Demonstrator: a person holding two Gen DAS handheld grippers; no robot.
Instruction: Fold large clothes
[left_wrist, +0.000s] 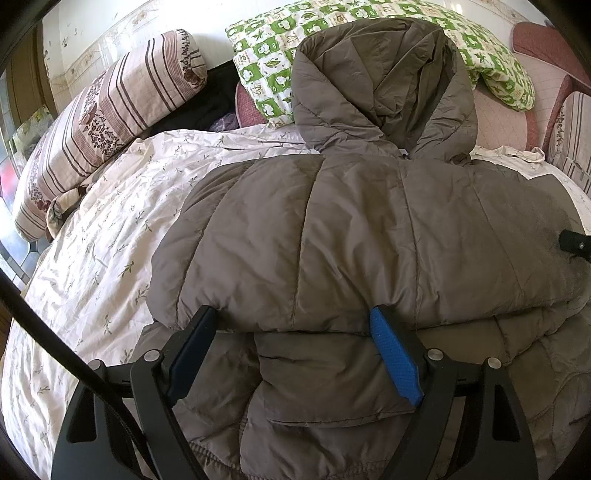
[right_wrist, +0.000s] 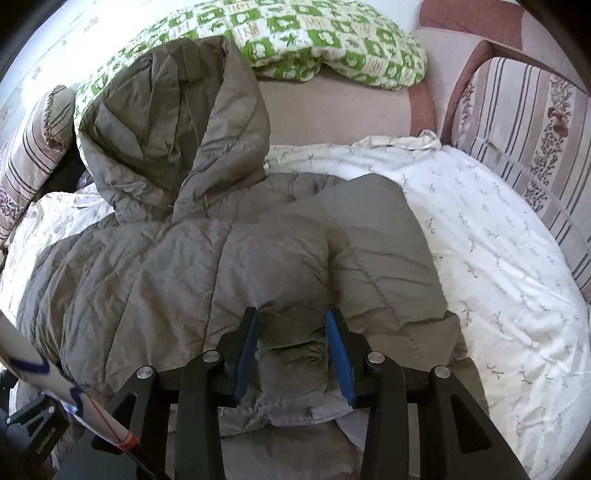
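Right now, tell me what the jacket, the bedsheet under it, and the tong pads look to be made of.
Jacket: thin synthetic shell, probably nylon or polyester, faint sheen, puffy stitched channels suggest padding.
Bedsheet: matte woven fabric, likely cotton, with fine creases and a small leaf print.
Pads on the left tongs: blue, finely ribbed, likely rubber or plastic.

Grey-brown puffer jacket (left_wrist: 369, 236), quilted, hooded, lies on the bed (left_wrist: 110, 229). Lower part is folded up over the body. Hood (left_wrist: 373, 85) spread open toward the headboard edge, overlapping the pillows.
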